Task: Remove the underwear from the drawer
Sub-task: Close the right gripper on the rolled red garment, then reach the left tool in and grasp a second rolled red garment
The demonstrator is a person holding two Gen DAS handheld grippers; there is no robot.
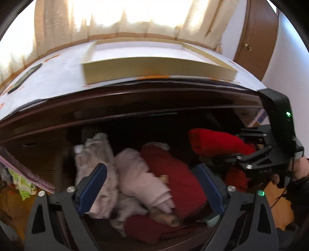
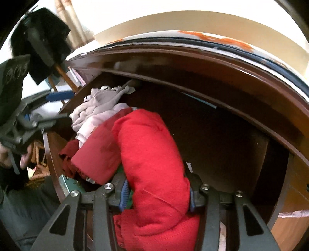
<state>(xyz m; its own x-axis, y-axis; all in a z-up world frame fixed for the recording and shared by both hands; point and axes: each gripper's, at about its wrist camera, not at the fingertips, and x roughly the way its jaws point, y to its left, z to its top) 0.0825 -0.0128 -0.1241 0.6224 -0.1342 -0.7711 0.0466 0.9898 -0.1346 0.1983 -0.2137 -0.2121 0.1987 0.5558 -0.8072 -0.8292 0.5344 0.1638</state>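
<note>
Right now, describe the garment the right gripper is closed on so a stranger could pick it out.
Look into the open dark wooden drawer under the dresser top. On the right side of the clothes pile lies a bright red roll, clamped by the right gripper. It is brighter than the darker red garment and the pale pink bundle beside it.

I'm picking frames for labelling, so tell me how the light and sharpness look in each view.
Left wrist view: the curtained window is blown out, the drawer interior sits in deep shadow, the pink garment is motion-blurred. Right wrist view: the red garment is fairly sharp, the drawer's back dark, fisheye bending the dresser edge.
</note>
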